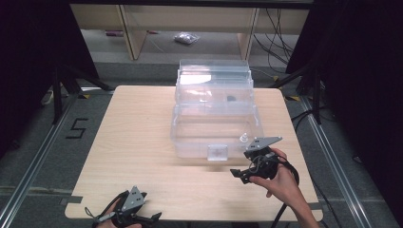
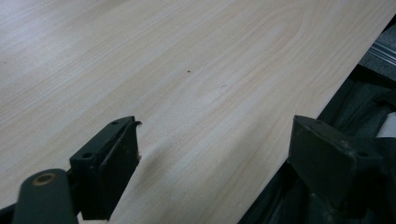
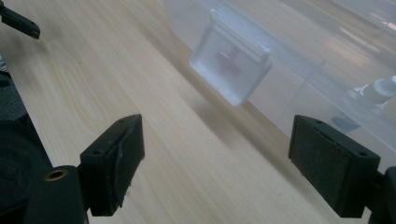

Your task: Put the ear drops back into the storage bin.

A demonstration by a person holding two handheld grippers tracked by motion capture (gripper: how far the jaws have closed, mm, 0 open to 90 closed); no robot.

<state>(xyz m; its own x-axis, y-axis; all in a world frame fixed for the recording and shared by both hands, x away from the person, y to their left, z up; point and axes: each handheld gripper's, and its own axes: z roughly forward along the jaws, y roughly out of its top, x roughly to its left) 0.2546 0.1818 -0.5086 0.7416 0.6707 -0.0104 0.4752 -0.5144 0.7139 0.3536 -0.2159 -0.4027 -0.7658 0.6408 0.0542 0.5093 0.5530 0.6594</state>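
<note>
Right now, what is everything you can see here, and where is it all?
Table: one, light wood, centre.
Storage box: one, clear plastic, lid up, far middle of table.
Latch: one, clear, box's near wall.
Small white thing: one, inside box, near right corner.
Bag: one, clear, floor behind table.
Left gripper: black, jaws open, table's near edge.
Right gripper: black, jaws open, in front of box, held by hand.
</note>
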